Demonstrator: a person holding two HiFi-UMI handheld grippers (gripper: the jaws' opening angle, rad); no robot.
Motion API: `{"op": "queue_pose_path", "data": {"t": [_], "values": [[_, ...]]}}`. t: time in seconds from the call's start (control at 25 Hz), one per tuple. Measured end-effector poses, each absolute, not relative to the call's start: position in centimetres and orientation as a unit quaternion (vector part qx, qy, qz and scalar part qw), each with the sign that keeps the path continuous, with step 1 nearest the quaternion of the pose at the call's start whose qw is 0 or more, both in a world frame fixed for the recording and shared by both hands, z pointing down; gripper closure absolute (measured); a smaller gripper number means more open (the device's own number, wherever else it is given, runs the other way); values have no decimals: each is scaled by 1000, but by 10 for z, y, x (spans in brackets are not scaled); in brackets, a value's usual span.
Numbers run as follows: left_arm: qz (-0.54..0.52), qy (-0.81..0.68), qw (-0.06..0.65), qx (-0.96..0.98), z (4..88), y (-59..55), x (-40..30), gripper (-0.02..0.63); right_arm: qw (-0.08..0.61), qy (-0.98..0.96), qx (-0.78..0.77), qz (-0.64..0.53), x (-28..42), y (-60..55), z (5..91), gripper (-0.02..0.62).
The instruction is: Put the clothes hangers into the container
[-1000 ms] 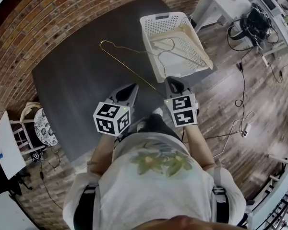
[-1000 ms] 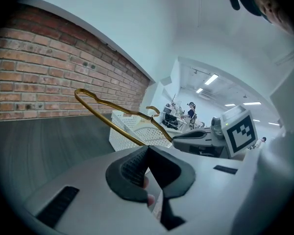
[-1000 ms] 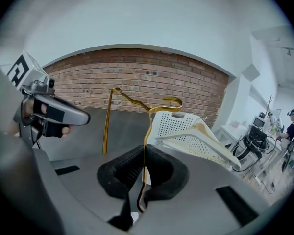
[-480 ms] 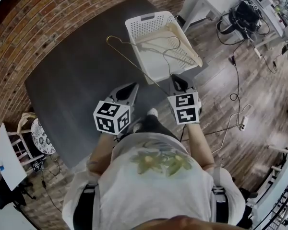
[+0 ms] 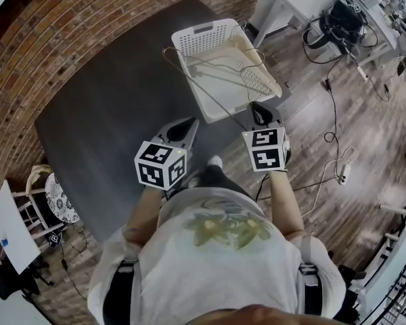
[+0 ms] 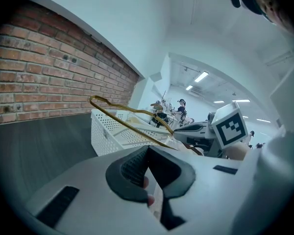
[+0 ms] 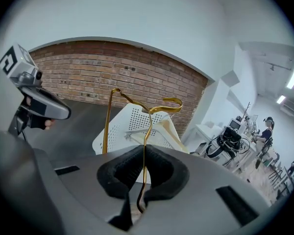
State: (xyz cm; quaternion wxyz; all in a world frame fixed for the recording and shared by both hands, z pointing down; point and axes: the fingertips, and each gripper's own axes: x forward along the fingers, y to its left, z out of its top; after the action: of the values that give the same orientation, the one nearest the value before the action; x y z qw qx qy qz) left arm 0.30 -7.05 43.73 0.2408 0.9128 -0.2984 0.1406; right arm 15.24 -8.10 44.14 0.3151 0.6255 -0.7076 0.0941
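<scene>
One gold wire hanger [image 7: 147, 131] sits clamped in our right claw [image 7: 144, 153] over the white perforated basket [image 5: 206, 29]; next we should lower and release; left claw [image 6: 148, 151] closed, empty.

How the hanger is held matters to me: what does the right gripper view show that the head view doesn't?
Only the right gripper view: the right gripper with its jaws closed on the gold wire hanger, the wire pinched between the pads. Only the head view: the person's shirt and the right gripper's marker cube. Both: the hanger held over the white basket, the left gripper and the brick wall.
</scene>
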Motion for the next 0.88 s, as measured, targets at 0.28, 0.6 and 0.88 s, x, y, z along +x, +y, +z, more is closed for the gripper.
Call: {"op": "queue_pose_path", "data": {"t": [0.28, 0.6, 0.88], "values": [[147, -292, 240, 914, 437, -73, 9, 577, 338, -689, 636, 84, 175, -89, 440, 557], [149, -292, 239, 914, 437, -81, 15, 577, 391, -664, 636, 46, 197, -103, 438, 557], [151, -295, 240, 913, 438, -89, 21, 577, 425, -654, 625, 22, 207, -117, 440, 557]]}}
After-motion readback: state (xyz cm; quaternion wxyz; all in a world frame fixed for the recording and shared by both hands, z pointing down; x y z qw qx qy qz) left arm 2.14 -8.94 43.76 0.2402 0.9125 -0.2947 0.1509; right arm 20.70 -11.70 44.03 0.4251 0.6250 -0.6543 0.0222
